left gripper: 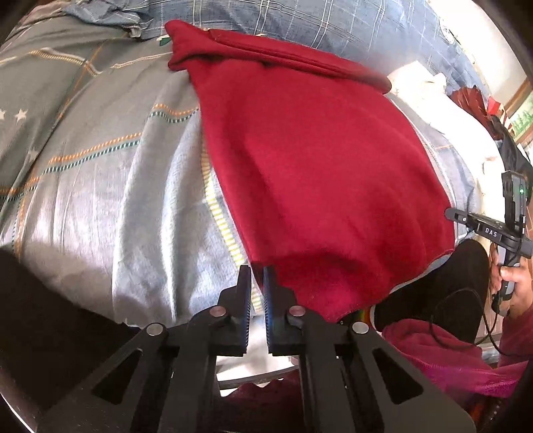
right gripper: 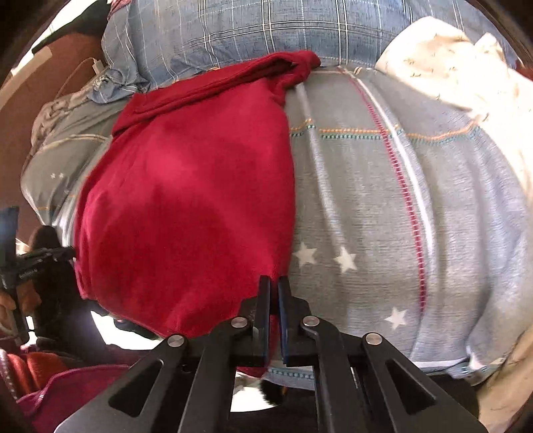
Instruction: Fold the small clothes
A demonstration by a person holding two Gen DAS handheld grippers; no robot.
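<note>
The dark red fleece garment (left gripper: 319,160) lies spread on the grey-blue bed cover with stitched stripes and white stars (left gripper: 110,200), with its far end, which looks already doubled over, close to the blue checked pillow (left gripper: 299,20) at the head edge of the bed, and its near hem hanging a little over the near edge. The left gripper (left gripper: 256,271) has its two fingers almost together, with only a thin gap, and the near left corner of the hem sits in that gap, so I judge it is pinching the cloth. The right gripper (right gripper: 273,283) is nearly closed in the same way, on the near right corner of the same garment (right gripper: 186,200). I think the step in hand is the lengthwise fold: both near corners are held and ready to be carried toward the far end. The next move calls for lifting both corners together, at equal height, and laying them on the far edge without dragging the lower layer. Only the left view shows the person's hand (left gripper: 514,283) around the handle of the other tool. Only the right view shows the cream patterned blanket (right gripper: 466,73) at the right side of the bed, and a white charger with cable (right gripper: 98,68) near the head corner.
</note>
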